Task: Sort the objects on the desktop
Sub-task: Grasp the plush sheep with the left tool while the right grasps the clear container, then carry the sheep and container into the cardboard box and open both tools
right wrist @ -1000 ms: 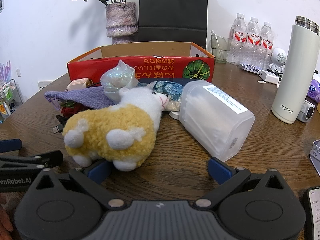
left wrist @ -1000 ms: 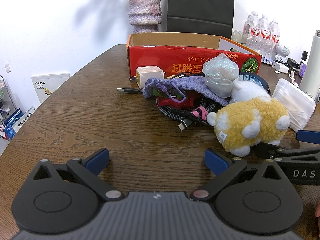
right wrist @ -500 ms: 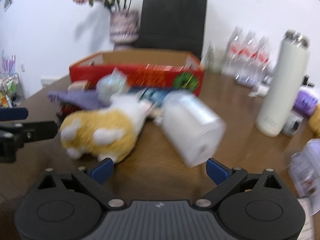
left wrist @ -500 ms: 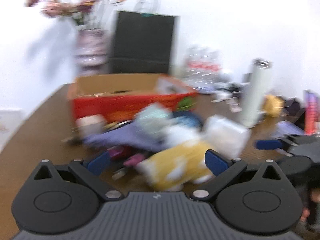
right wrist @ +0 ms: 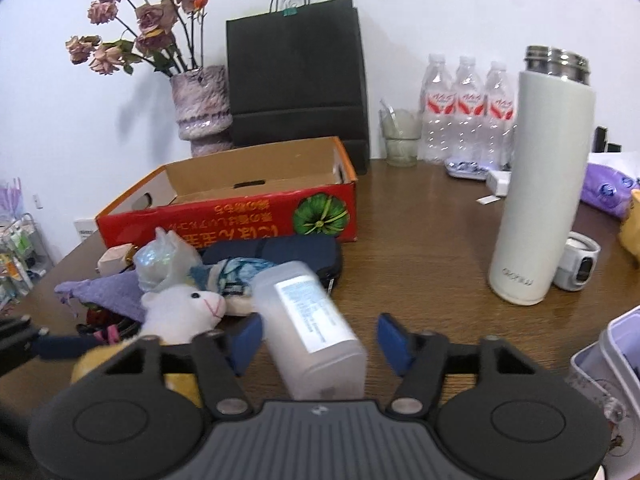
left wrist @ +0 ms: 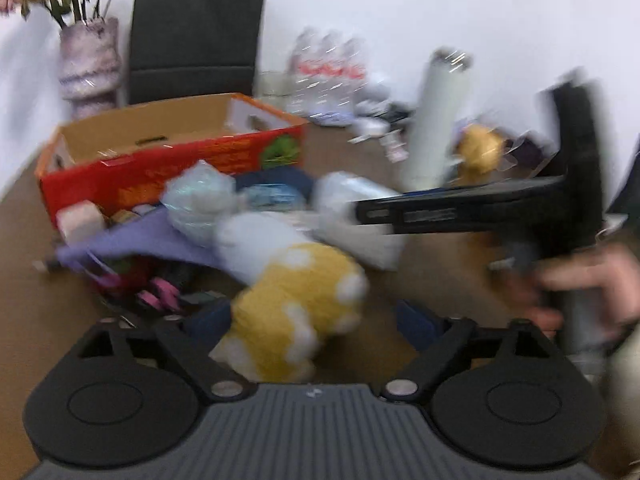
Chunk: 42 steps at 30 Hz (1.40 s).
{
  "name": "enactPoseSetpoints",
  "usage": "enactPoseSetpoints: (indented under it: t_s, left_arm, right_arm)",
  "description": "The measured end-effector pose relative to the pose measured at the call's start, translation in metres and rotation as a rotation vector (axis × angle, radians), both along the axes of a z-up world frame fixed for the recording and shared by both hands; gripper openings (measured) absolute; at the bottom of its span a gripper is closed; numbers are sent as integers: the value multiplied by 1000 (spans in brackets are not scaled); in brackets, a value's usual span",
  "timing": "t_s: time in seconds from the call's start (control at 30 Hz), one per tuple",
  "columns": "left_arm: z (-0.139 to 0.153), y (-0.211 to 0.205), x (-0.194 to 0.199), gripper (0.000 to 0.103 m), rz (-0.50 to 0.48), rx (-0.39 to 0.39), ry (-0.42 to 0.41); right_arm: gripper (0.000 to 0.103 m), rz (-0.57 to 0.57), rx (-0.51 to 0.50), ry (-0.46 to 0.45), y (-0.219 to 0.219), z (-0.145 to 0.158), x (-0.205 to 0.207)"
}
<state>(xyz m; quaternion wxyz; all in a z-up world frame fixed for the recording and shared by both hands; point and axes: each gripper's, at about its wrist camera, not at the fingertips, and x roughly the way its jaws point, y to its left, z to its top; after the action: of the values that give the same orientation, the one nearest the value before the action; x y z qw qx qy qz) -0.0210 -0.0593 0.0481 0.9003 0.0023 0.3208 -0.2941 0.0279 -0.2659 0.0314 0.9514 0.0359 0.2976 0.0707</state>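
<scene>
so on the far left of the bench (right wrist: 420,220) there's the purple pouch (right wrist: 108,290) with cables under it, red cardboard box (right wrist: 240,216) open behind it. the plush sheep (left wrist: 296,300) lies just right of that, sitting between the spread fingers of the left claw (left wrist: 312,316), not pinched, and that view is pretty blurry. next over, the clear plastic jar (right wrist: 316,332) lies on its side, its near end between the wide-apart fingers of the right claw (right wrist: 320,338), no squeeze that I can see. further right the white thermos (right wrist: 540,184) stands upright, well apart from the pile
</scene>
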Motion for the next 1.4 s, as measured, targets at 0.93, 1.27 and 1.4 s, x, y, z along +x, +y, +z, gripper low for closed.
enactPoseSetpoints:
  t_s: [0.93, 1.27, 1.4]
  left_arm:
    - [72, 6, -4, 44, 187, -42, -239]
    - [84, 56, 174, 45, 504, 149, -138]
    - [64, 50, 240, 46, 502, 232, -72]
  right_arm:
    - [39, -43, 0, -66, -1, 32, -33]
    - [39, 44, 18, -135, 21, 100, 69]
    - [39, 37, -23, -82, 37, 100, 137]
